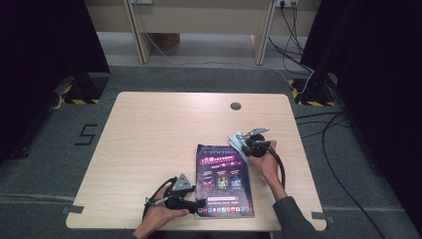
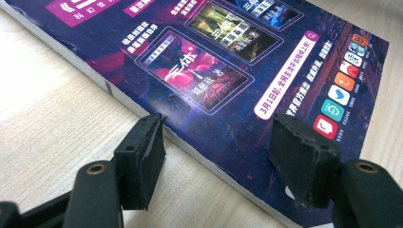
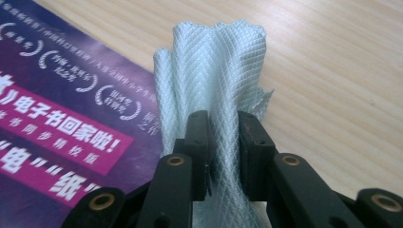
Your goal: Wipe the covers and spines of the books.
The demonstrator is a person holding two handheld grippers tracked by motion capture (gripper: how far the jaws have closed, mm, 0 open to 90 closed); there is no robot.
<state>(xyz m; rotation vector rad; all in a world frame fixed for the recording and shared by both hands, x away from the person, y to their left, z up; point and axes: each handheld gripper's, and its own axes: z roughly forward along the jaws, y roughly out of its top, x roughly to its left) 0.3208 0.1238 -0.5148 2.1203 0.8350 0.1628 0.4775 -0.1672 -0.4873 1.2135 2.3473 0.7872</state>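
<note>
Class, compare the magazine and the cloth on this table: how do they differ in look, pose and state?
The magazine is dark purple and printed; the cloth is pale with a diamond weave. The magazine lies flat on the table; the cloth is bunched into folds. The right tongs pinch the cloth, while the left tongs stand open across the magazine's edge. Both are at the table's right half.

The hand-held gripper [image 3: 223, 137] pinches a pale mesh cloth [image 3: 214, 66], seemingly overlapping the magazine [image 3: 62, 118].

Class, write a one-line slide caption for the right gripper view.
Right tool pinches a bunched pale cloth at the edge of a purple magazine on a wooden table.
</note>
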